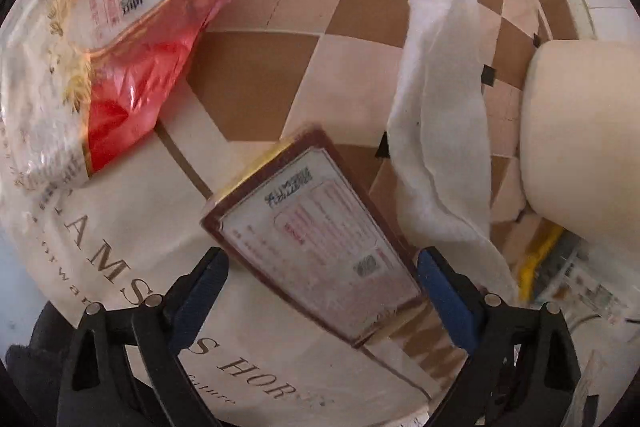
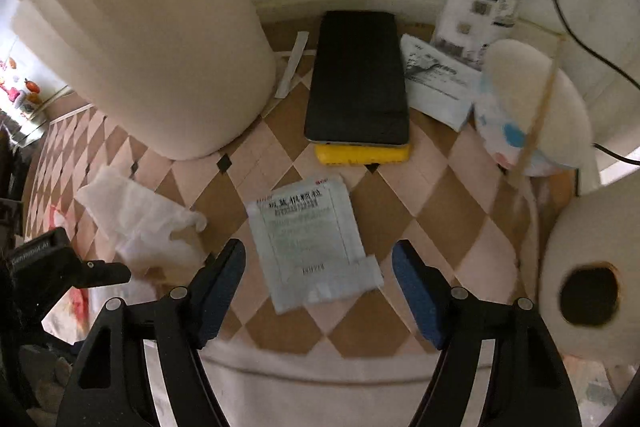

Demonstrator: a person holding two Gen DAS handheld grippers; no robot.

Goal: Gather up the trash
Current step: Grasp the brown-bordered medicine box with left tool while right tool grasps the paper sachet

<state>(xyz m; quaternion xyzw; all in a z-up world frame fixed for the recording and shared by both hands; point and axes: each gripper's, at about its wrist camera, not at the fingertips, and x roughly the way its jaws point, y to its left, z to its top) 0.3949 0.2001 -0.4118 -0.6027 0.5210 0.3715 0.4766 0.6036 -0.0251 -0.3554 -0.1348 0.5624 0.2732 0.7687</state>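
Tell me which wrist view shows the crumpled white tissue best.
The left wrist view: the crumpled white tissue stands large and sharp on the checkered tablecloth, beside a cream paper roll. The right wrist view shows the same tissue smaller, at the left edge, partly hidden behind the other gripper.

Brown-and-beige checked counter; red-and-white bag; maroon-edged packet; pale blue sachet; black phone on yellow.

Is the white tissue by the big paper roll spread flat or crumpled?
Crumpled. The tissue is bunched into loose folds and ridges on the checkered tabletop, beside the paper roll, not laid flat.
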